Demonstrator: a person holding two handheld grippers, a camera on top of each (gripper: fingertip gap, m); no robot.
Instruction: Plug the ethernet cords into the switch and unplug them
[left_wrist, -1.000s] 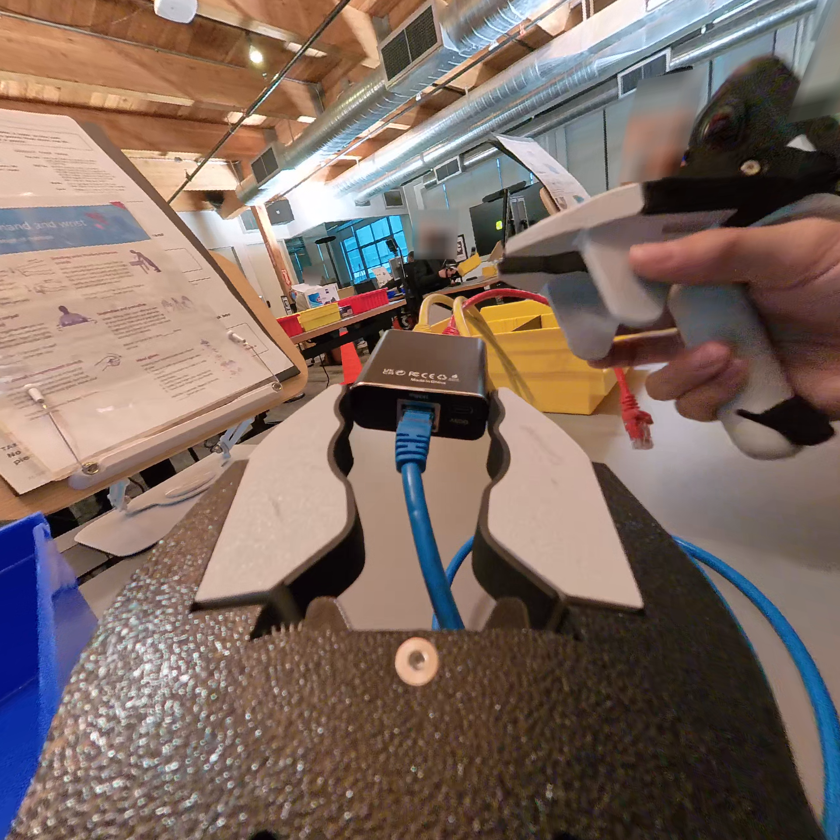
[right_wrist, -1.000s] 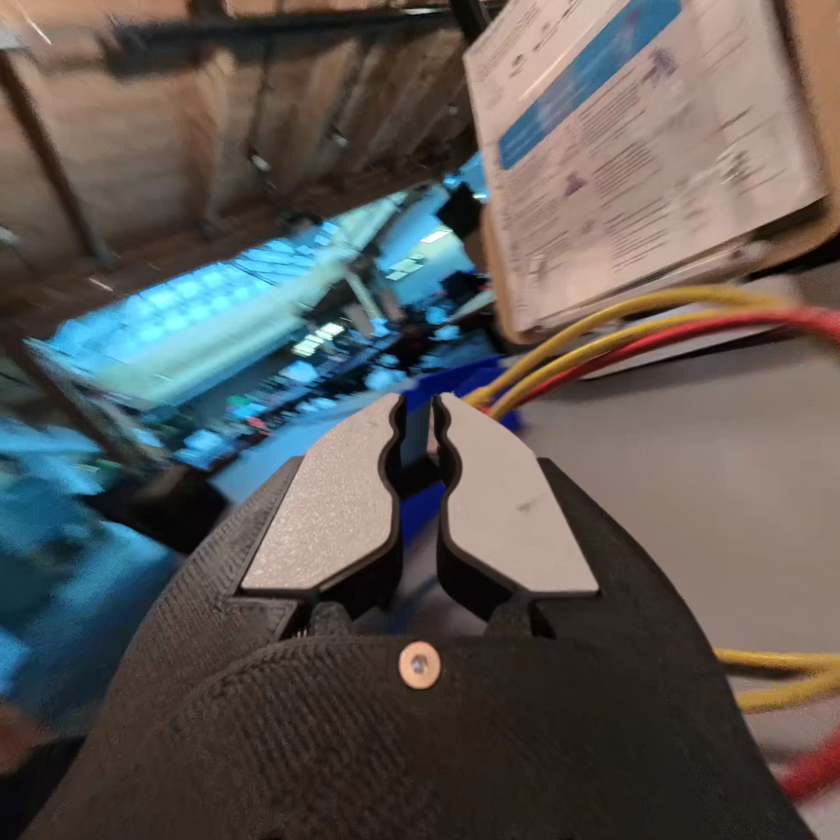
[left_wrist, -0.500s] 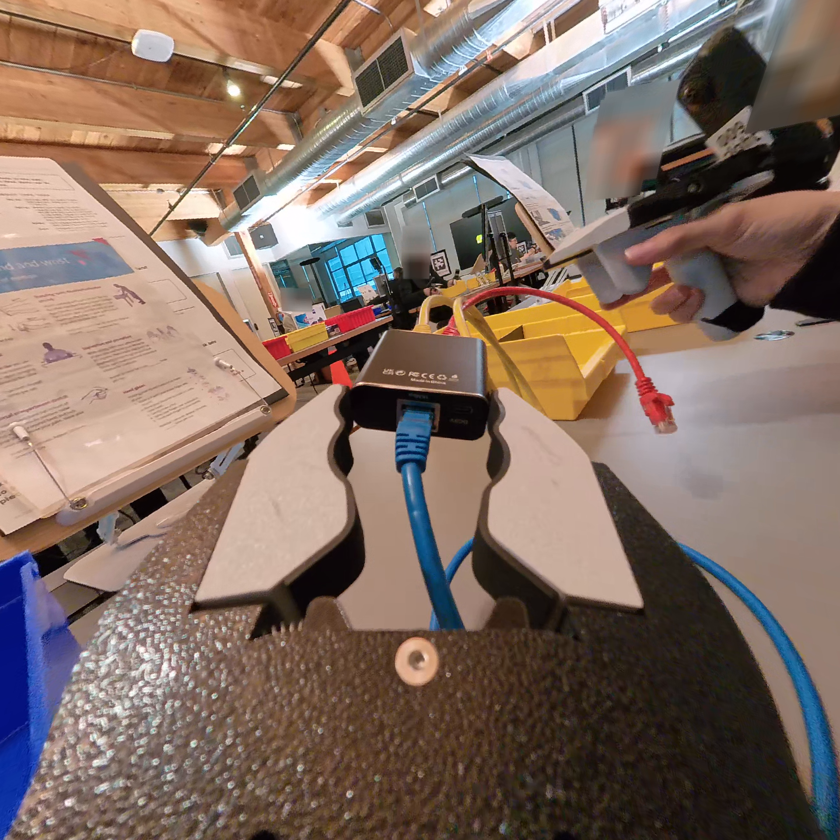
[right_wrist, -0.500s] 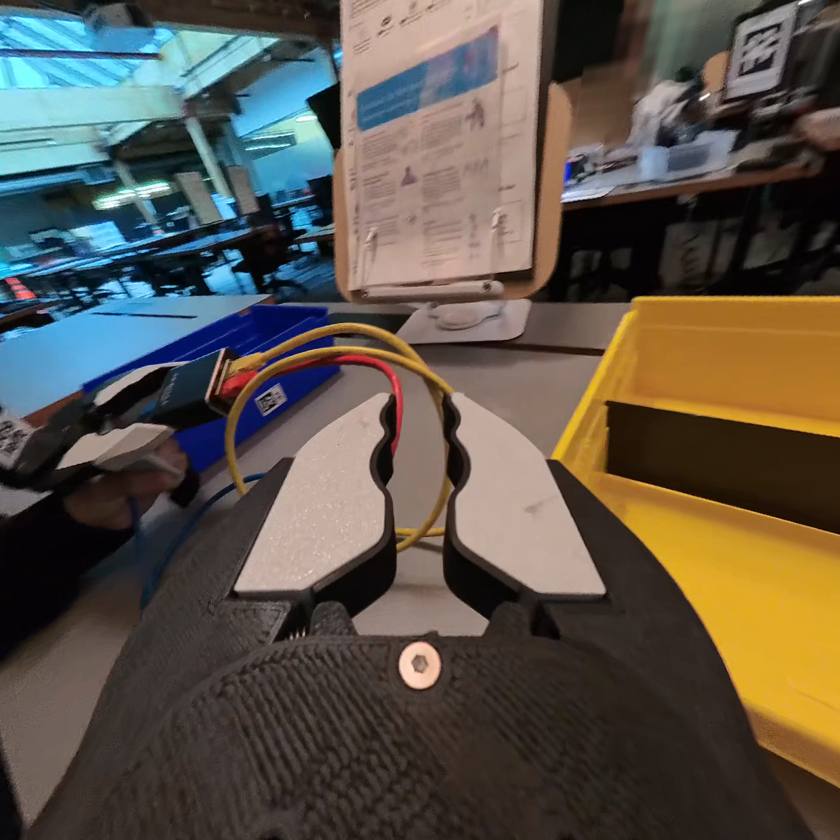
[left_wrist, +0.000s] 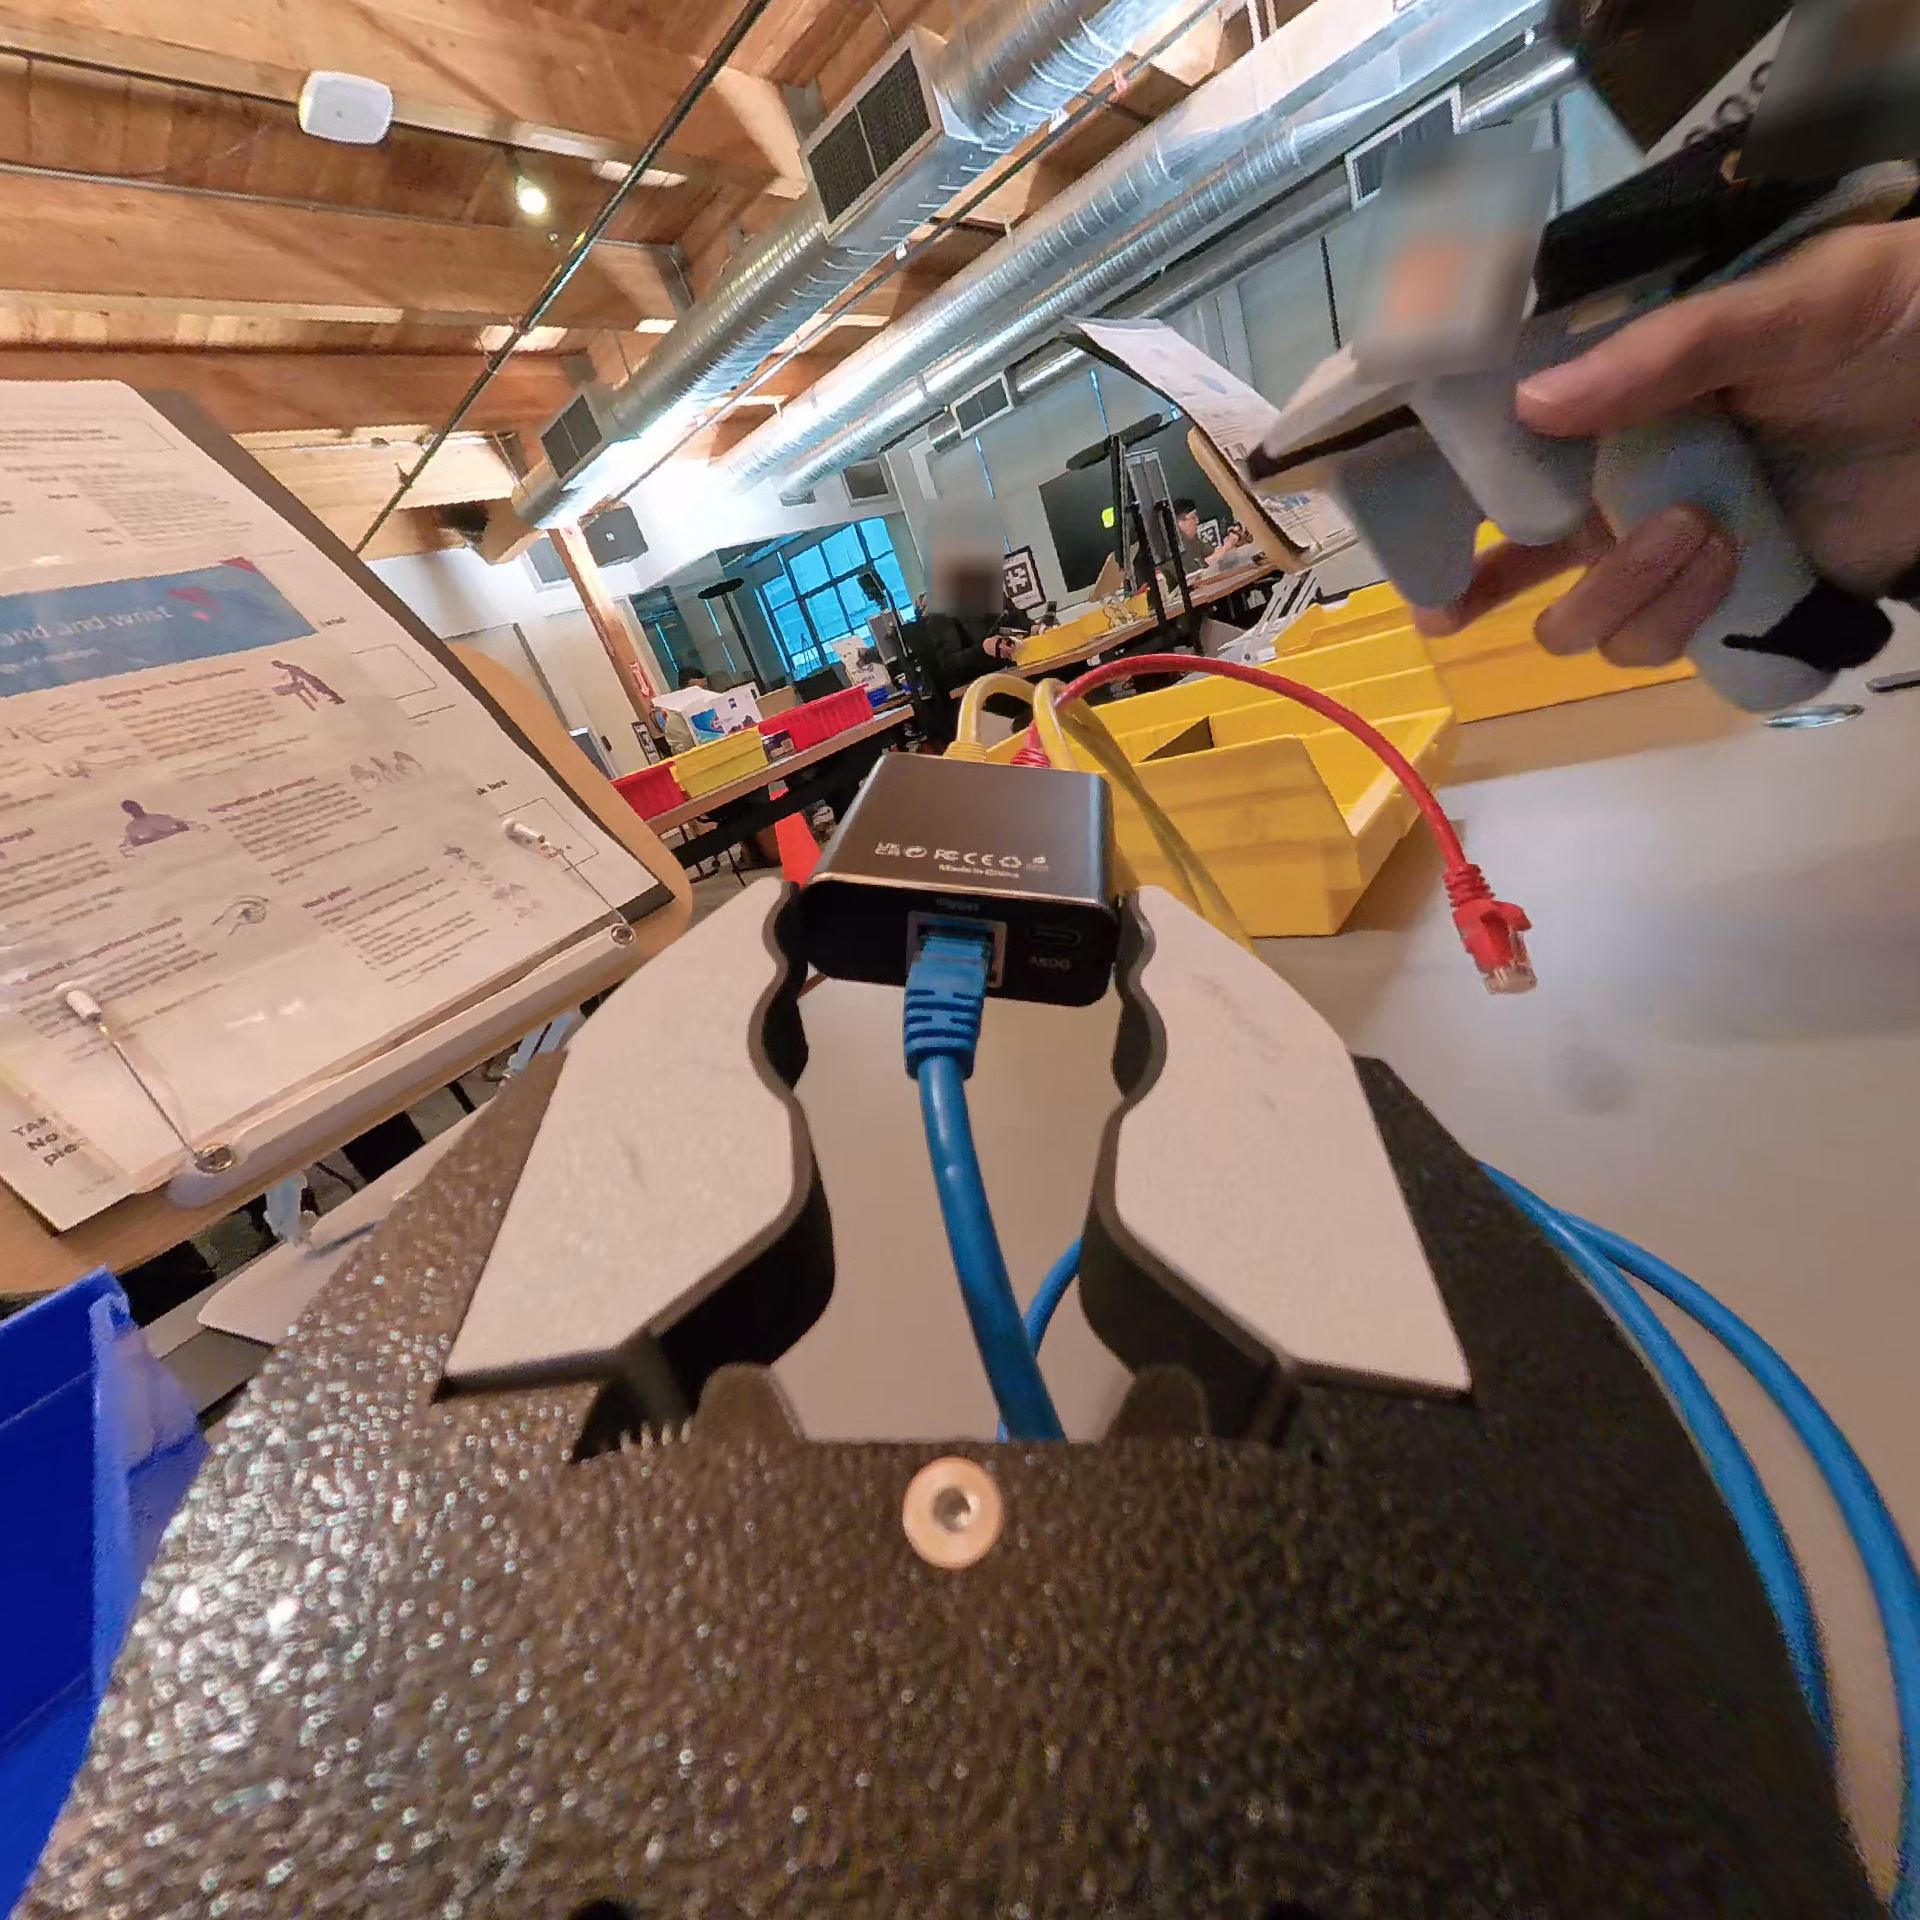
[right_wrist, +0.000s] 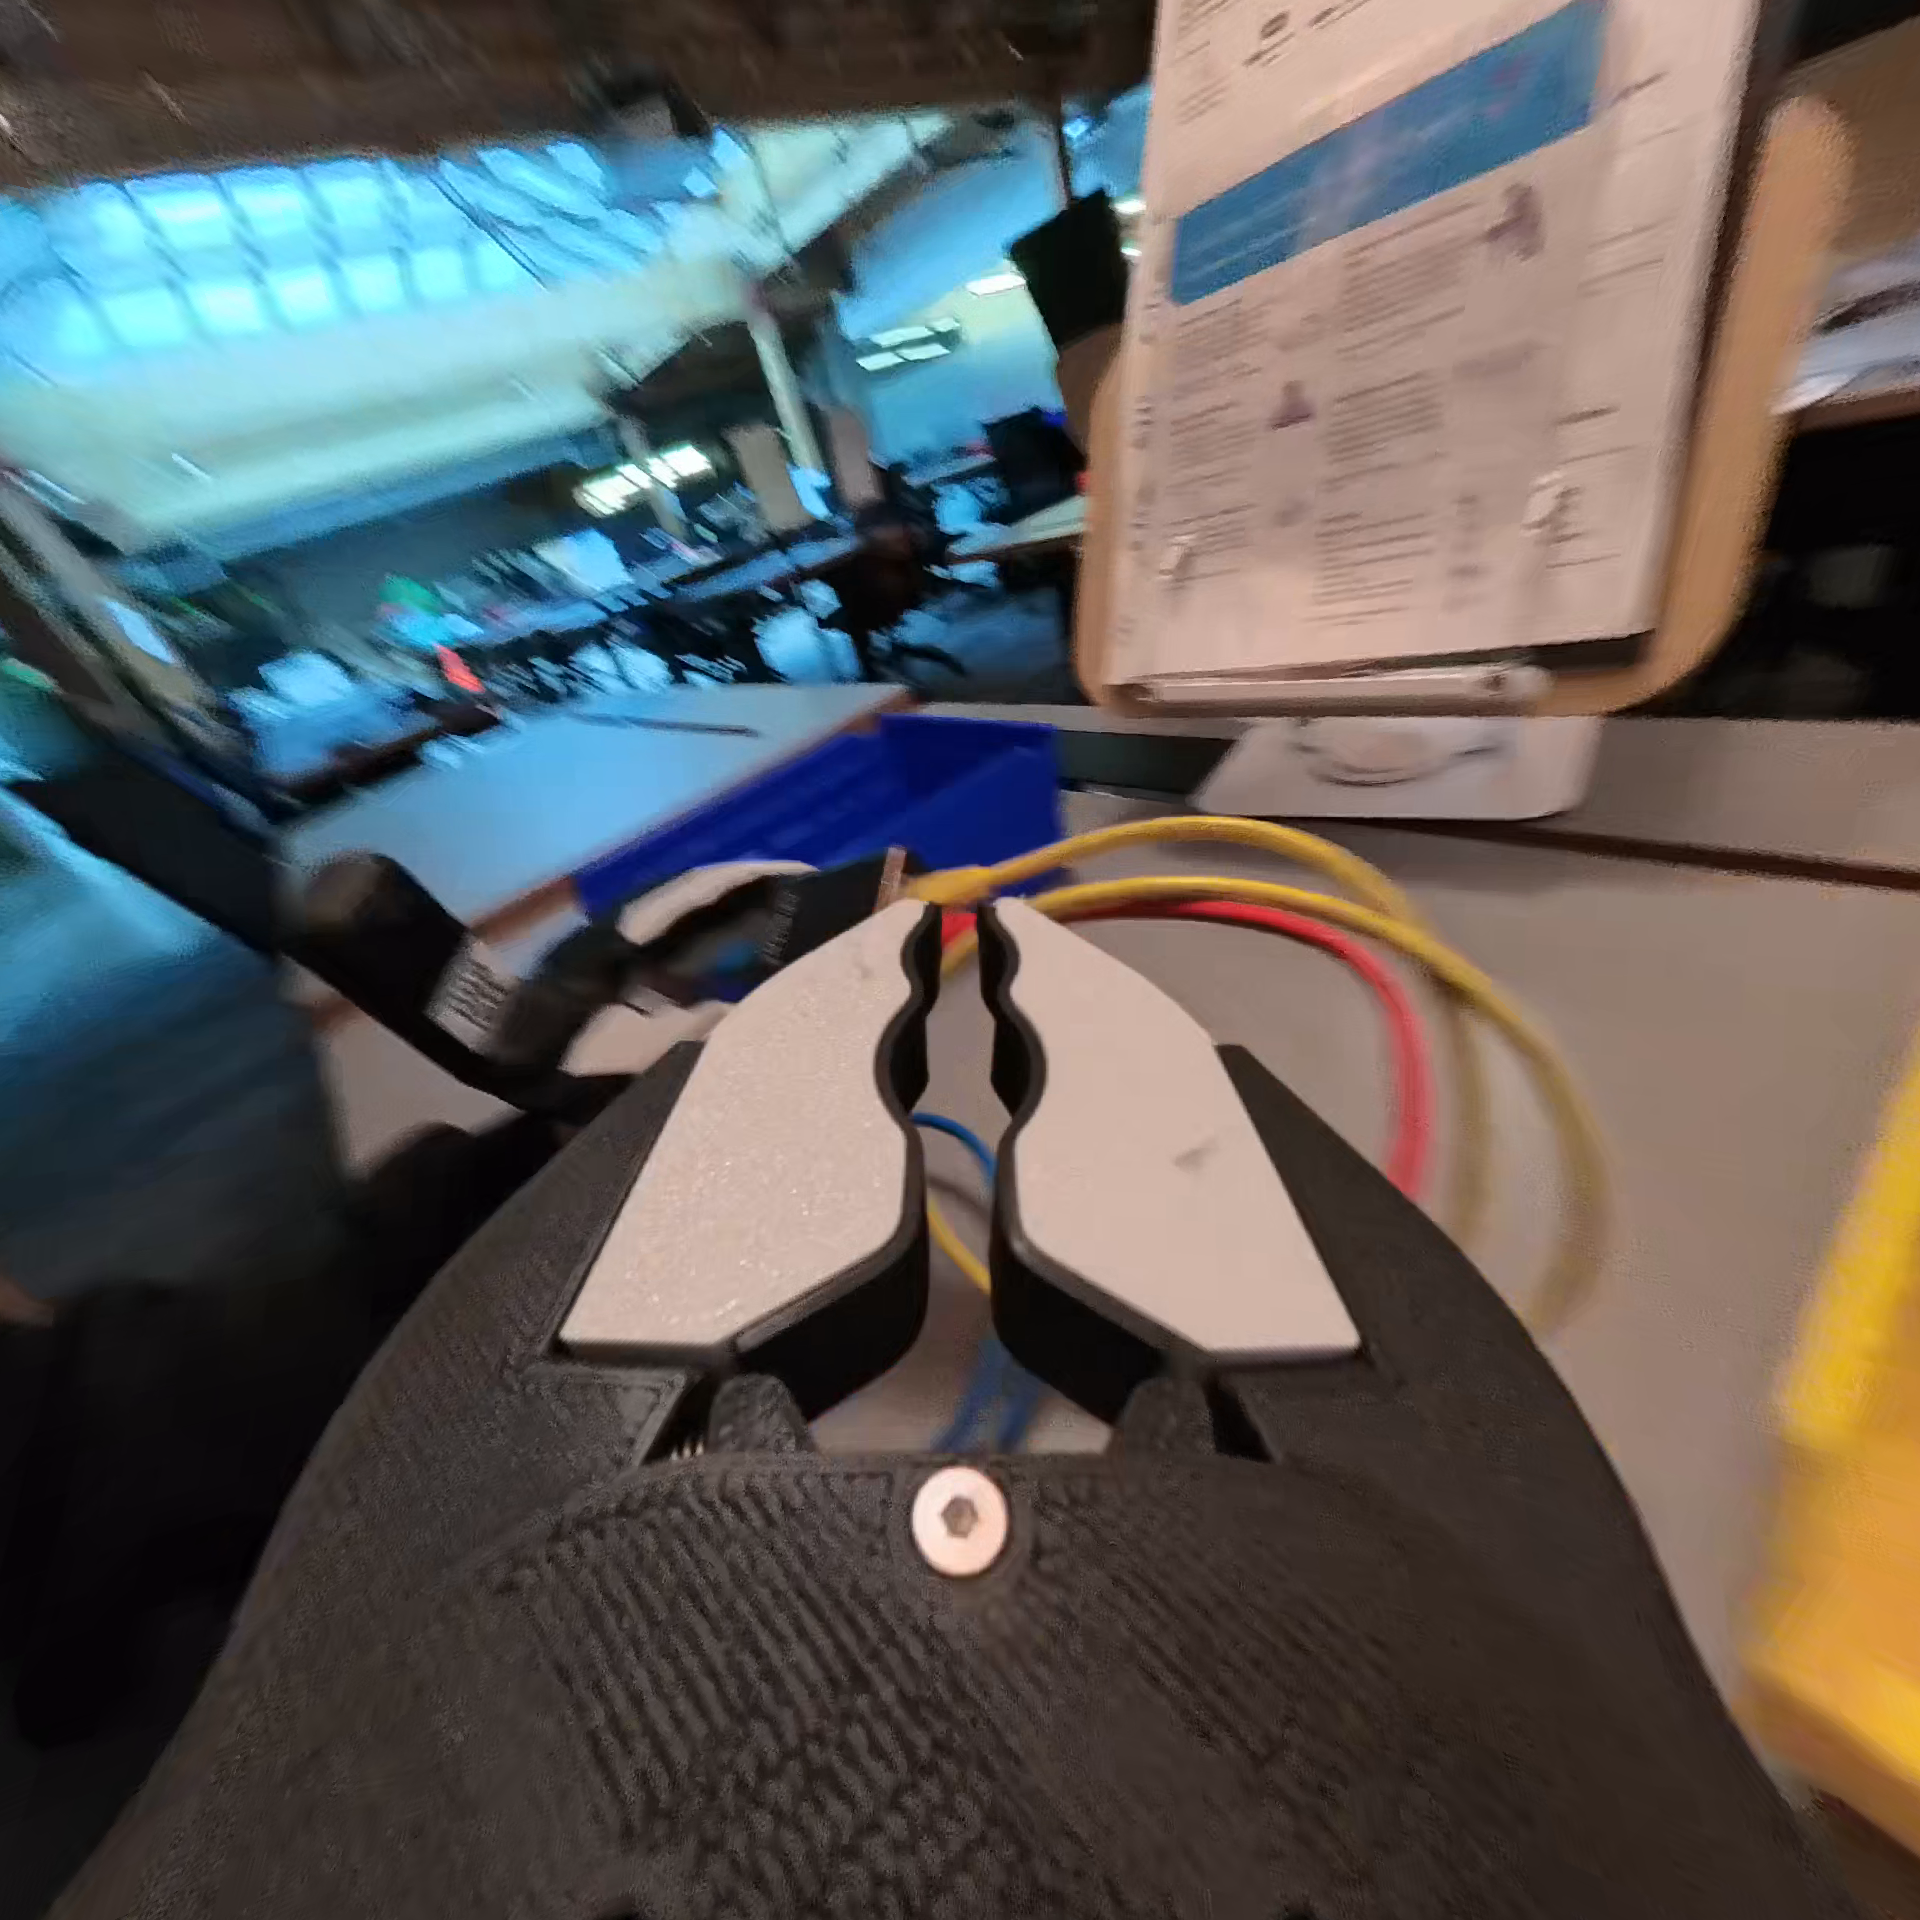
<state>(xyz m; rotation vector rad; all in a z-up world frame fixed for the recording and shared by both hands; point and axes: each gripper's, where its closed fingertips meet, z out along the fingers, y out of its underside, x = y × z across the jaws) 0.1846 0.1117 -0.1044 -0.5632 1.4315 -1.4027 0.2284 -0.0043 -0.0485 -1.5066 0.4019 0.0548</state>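
My left gripper (left_wrist: 956, 925) is shut on the small black switch (left_wrist: 966, 831) and holds it above the grey table. A blue cord (left_wrist: 951, 1122) is plugged into the switch's near face and runs back between my fingers. Two yellow cords (left_wrist: 1132, 790) and a red cord (left_wrist: 1247, 686) leave its far side. The red cord's free plug (left_wrist: 1491, 940) hangs loose. My right gripper (right_wrist: 956, 914) is shut to a narrow gap with nothing seen in it. Its tips sit just in front of the switch (right_wrist: 821, 904), by the yellow cord (right_wrist: 1174, 831) and red cord (right_wrist: 1392, 997). It also shows in the left wrist view (left_wrist: 1351, 426), held by a hand.
A paper sheet on a wooden stand (left_wrist: 260, 831) leans at the left and shows in the right wrist view (right_wrist: 1403, 364). Yellow bins (left_wrist: 1278, 821) stand behind the switch, one at the right edge (right_wrist: 1849, 1455). A blue bin (left_wrist: 62, 1558) sits at the left (right_wrist: 914, 790).
My right gripper pulled back from the switch, then swung back up close to its cord side. My left gripper kept hold of the switch and barely moved. The red plug still hangs free.
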